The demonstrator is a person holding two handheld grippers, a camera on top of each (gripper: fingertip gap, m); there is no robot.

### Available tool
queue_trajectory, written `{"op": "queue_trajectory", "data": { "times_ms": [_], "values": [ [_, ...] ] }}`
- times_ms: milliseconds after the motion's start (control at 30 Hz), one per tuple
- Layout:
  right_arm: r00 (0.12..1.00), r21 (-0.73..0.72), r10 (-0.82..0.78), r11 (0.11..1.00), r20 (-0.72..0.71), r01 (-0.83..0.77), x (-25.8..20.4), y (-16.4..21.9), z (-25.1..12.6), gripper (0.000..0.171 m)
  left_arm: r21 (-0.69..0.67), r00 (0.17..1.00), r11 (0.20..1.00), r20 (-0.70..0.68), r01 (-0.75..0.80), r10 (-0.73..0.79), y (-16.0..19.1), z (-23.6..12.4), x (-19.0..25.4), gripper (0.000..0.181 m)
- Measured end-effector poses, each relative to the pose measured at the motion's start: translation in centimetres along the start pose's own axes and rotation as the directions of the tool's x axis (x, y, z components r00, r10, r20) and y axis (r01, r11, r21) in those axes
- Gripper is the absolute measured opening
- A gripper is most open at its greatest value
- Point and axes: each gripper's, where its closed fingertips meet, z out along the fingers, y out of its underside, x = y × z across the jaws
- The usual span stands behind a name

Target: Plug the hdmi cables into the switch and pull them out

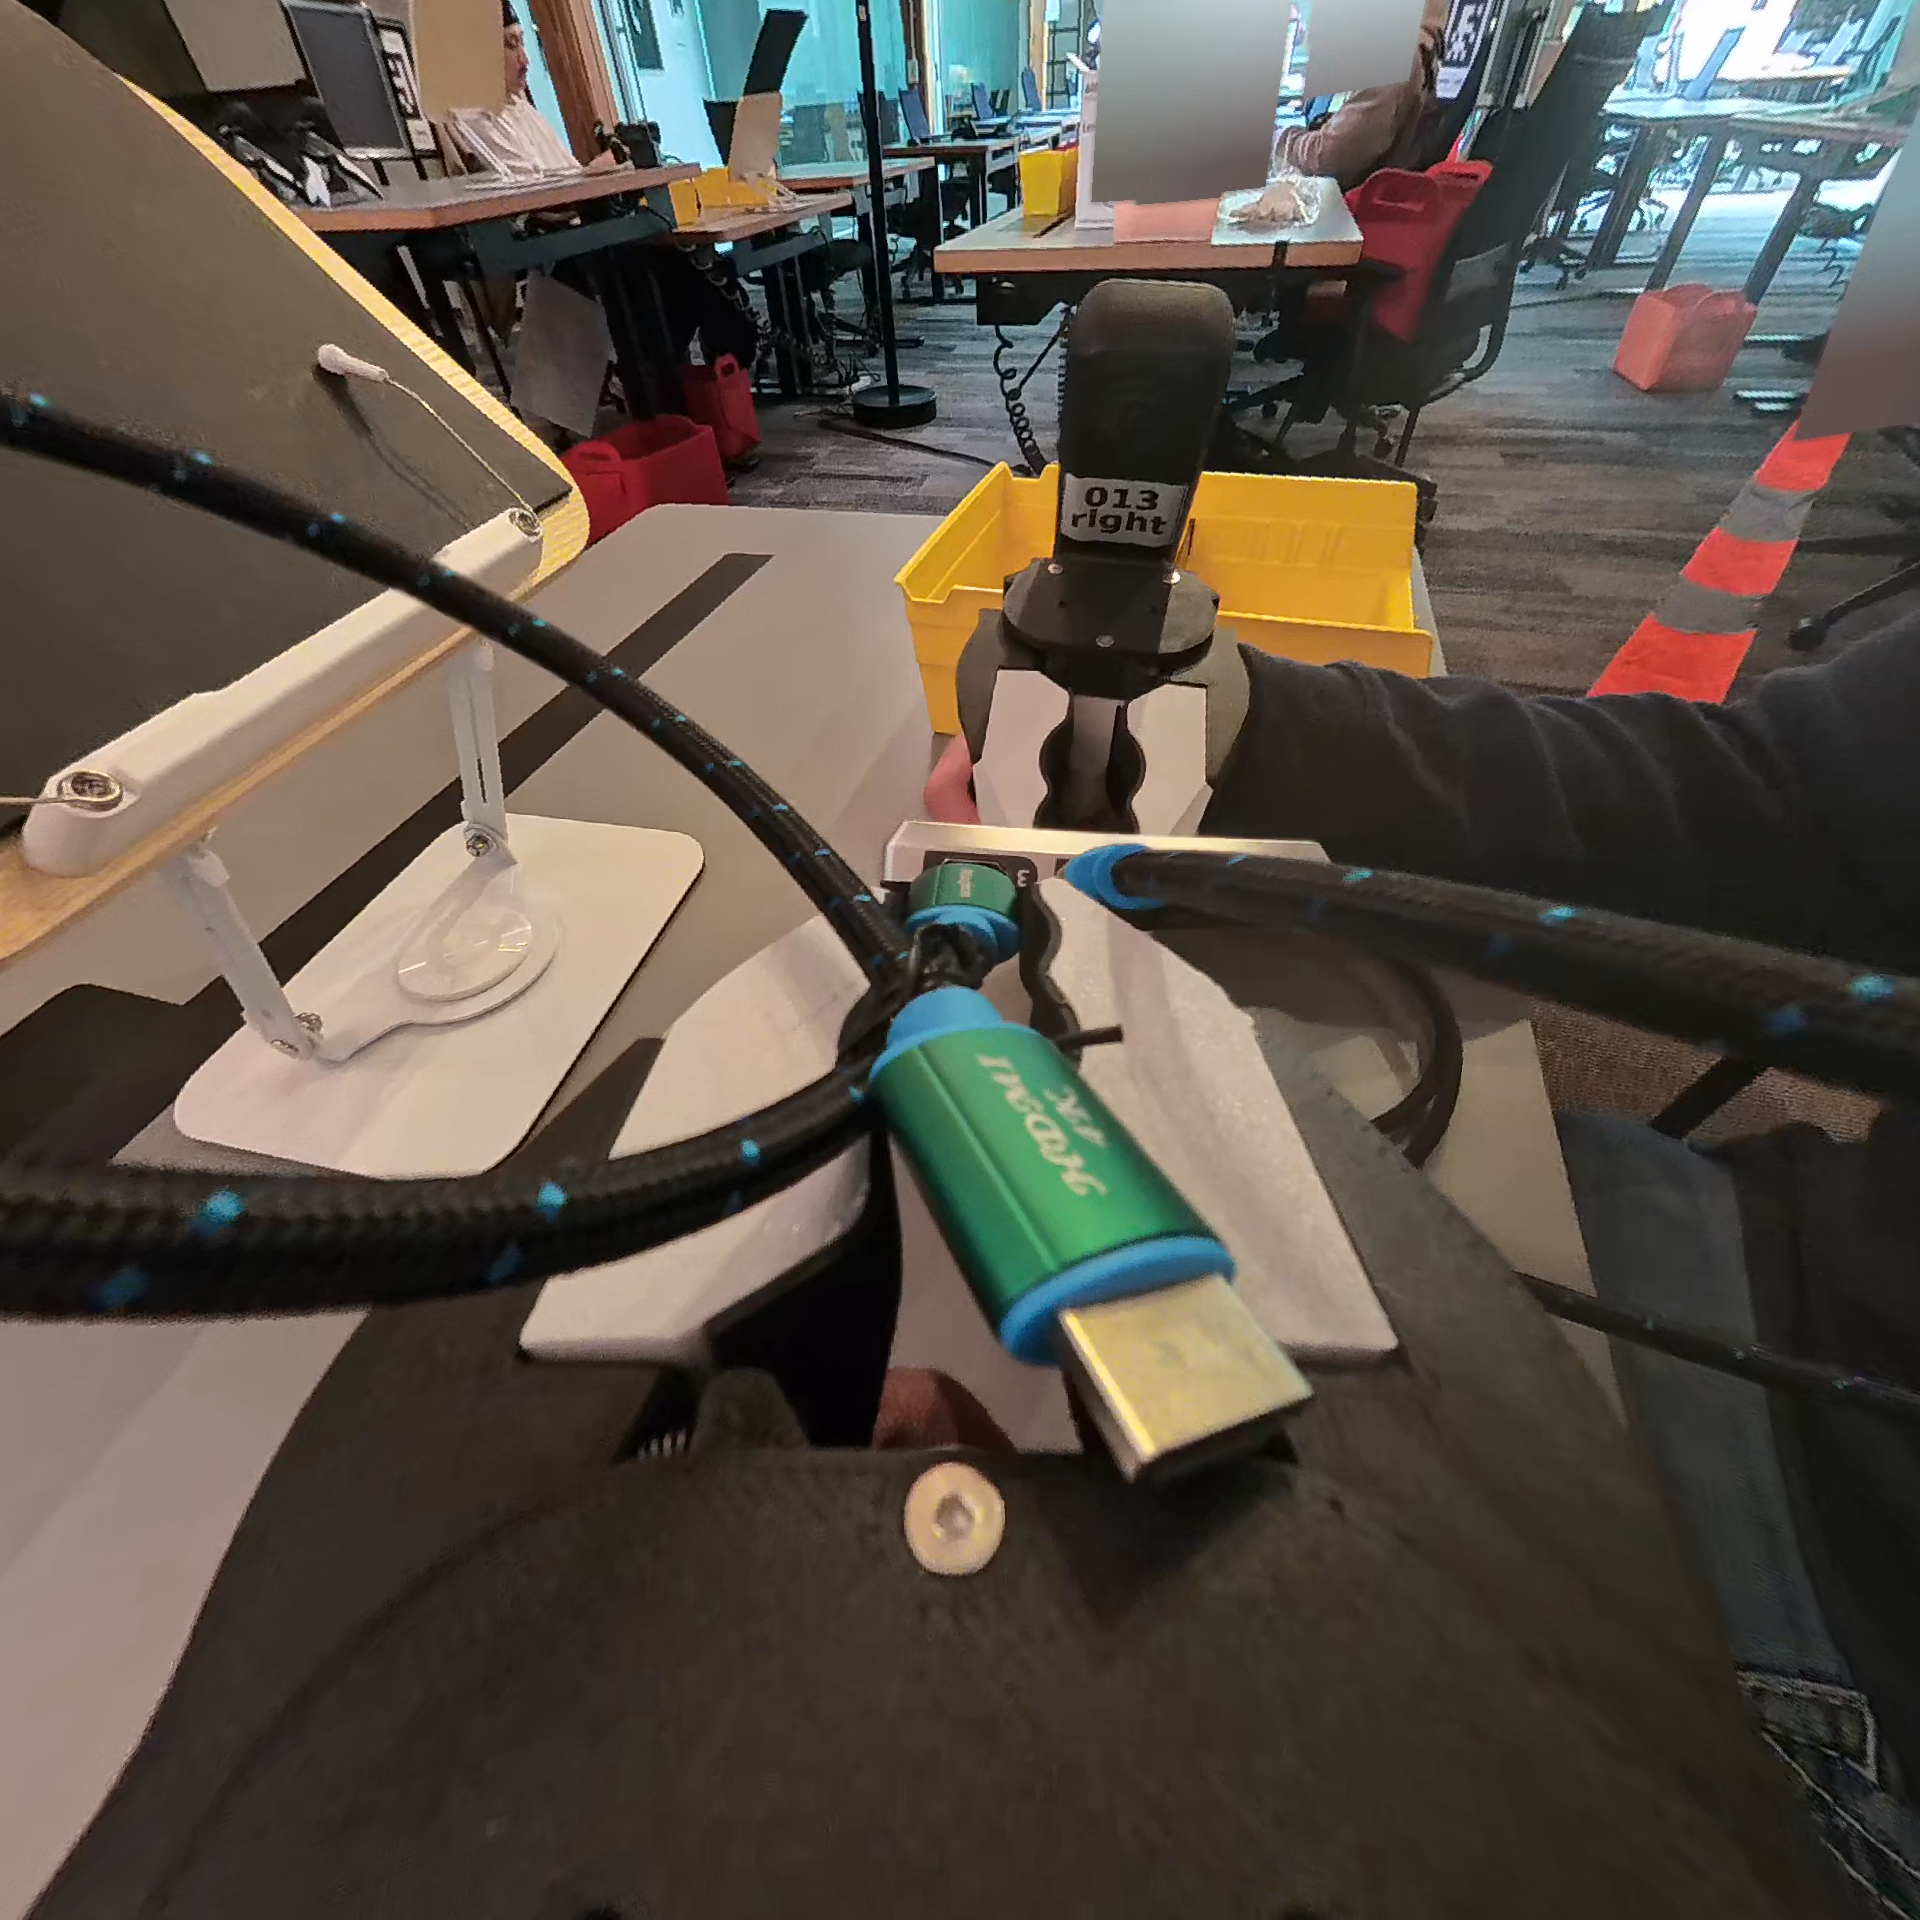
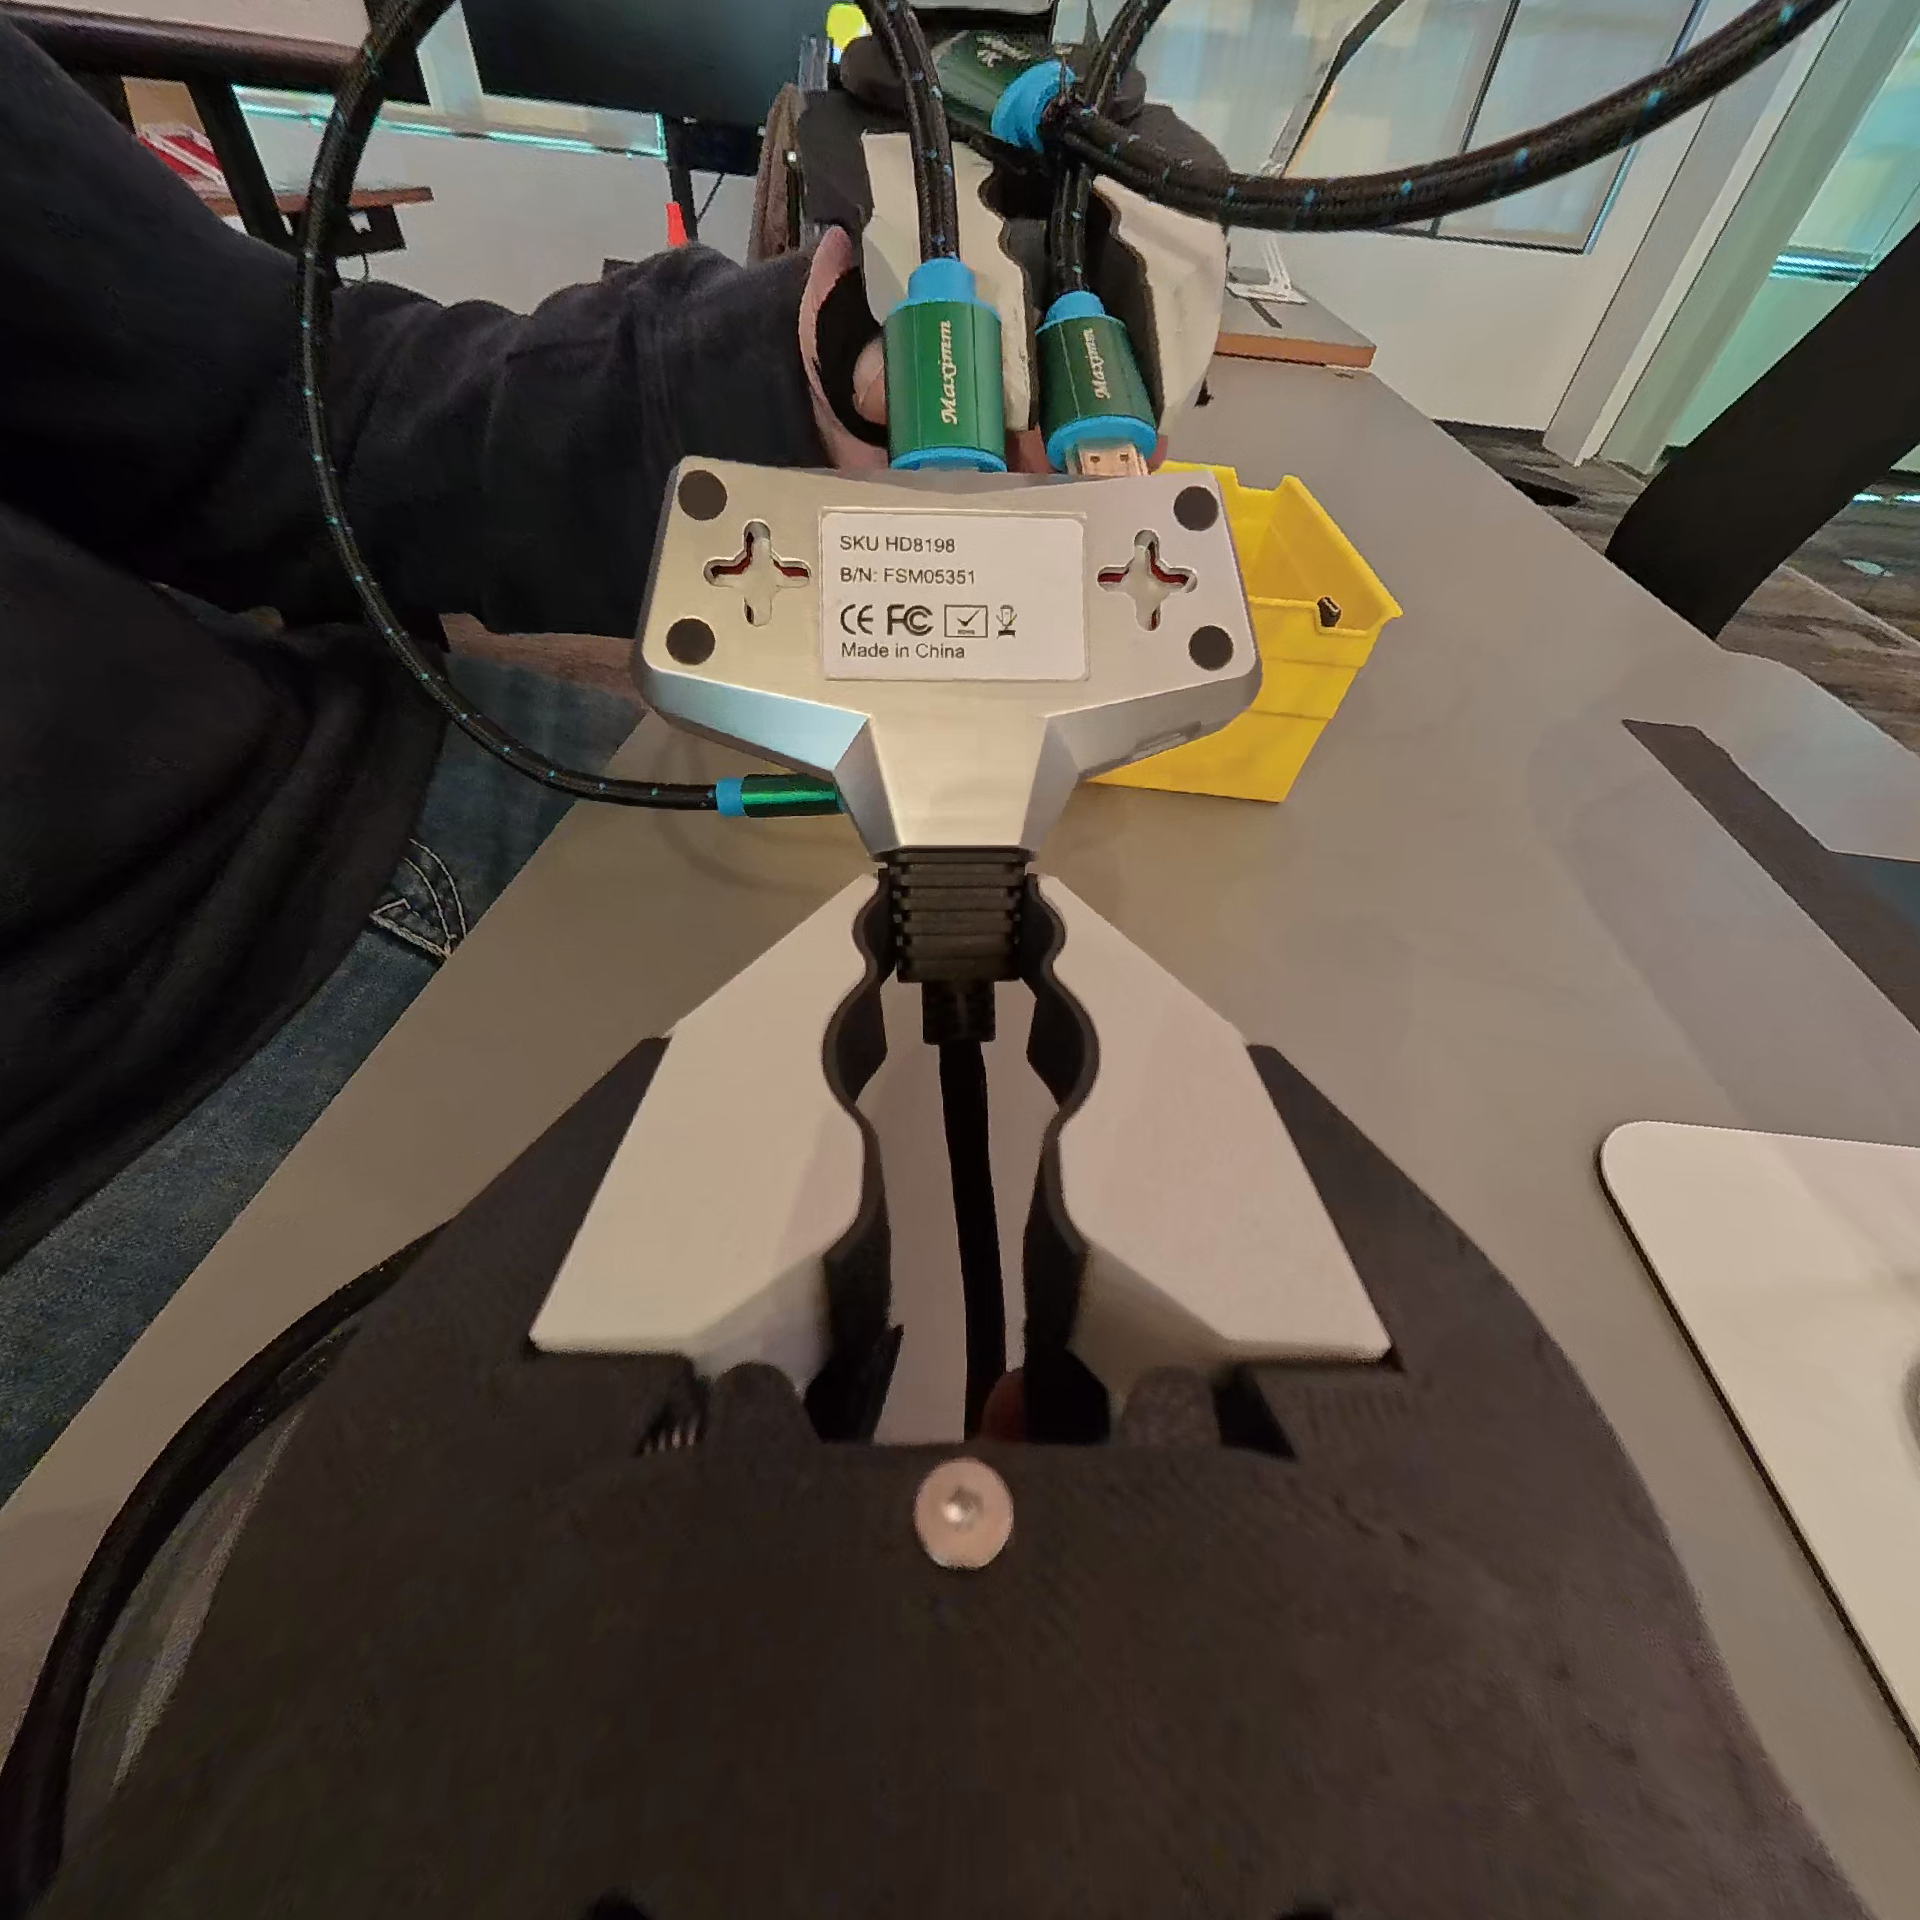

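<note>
Inventory, near to far:

- Right claw, 1 pc: narrow, clamped on the ribbed black collar where the black lead leaves the switch.
- HDMI switch, 1 pc: silver, held above the tabletop, underside facing the camera, white label in the middle.
- Side plug, 1 pc: green w/ blue collar, at the switch's left flank. Can't tell if seated in a port.
- Seated plug, 1 pc: green, fully in at the far edge, left port.
- Second plug, 1 pc: green, beside it on the right, metal tip showing at the port mouth.
- Left claw, 1 pc: narrow, pinching the braided cable just behind the second plug.
- Loose plug, 1 pc: green, bare metal tip, lying across the left claw's fingers.
- Green plugs total: 4. Cables black braid w/ blue flecks.
- Yellow bin, 1 pc: on the tabletop beyond the switch.
- White stand, 1 pc: flat base, carrying a tilted board.
</note>
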Motion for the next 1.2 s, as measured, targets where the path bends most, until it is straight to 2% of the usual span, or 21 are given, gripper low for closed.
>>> {"op": "queue_trajectory", "data": {
  "times_ms": [833, 1200],
  "values": [
    [1.0, -0.146, 0.017, 0.989, 0.016, -0.014, -0.4, 2.3, 0.9, 0.02, -0.192, 0.993, 0.974, -0.057, -0.117, 0.108, 2.1, -0.1, 0.0, 0.021],
    [0.999, -0.155, 0.03, 0.988, 0.018, -0.027, -0.4, 2.5, 1.2, 0.02, -0.203, 0.986, 0.966, -0.075, -0.16, 0.147, 2.7, -0.3, 0.0, 0.021]
  ]
}}
